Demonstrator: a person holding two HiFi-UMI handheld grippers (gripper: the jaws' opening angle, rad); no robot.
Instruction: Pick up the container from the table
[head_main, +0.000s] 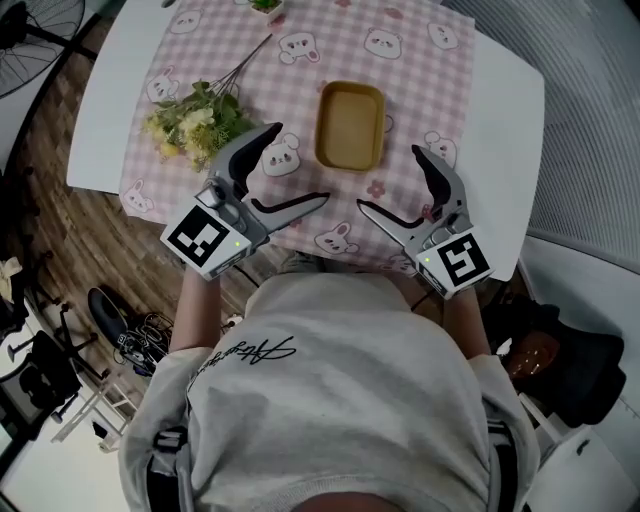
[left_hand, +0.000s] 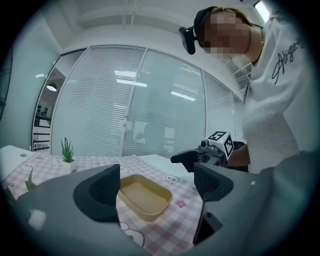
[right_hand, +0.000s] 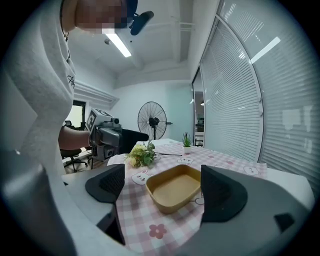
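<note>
From the head view we look down on a white table covered by a pink checked tablecloth printed with small animal faces. The tan container, a shallow rectangular tray with rounded corners, lies open and empty near the cloth's middle. A bunch of flowers lies to its left, well apart from it, and a floor fan stands off the table's far left corner. Our left gripper and right gripper hang over the near edge of the cloth, one on each side of the container. Both are released, with jaws spread wide, and neither touches the container.

In the left gripper view the two dark jaws stand well apart with nothing between them. The container rests on the cloth beyond them, seen through the gap. The right gripper with its marker cube shows past it, and a small potted plant stands at the far end of the table.

In the right gripper view the jaws are again spread and empty. The container sits on the cloth ahead of them, and the flowers lie behind it. The left gripper is at the left, while the potted plant and the fan stand farther back.
</note>
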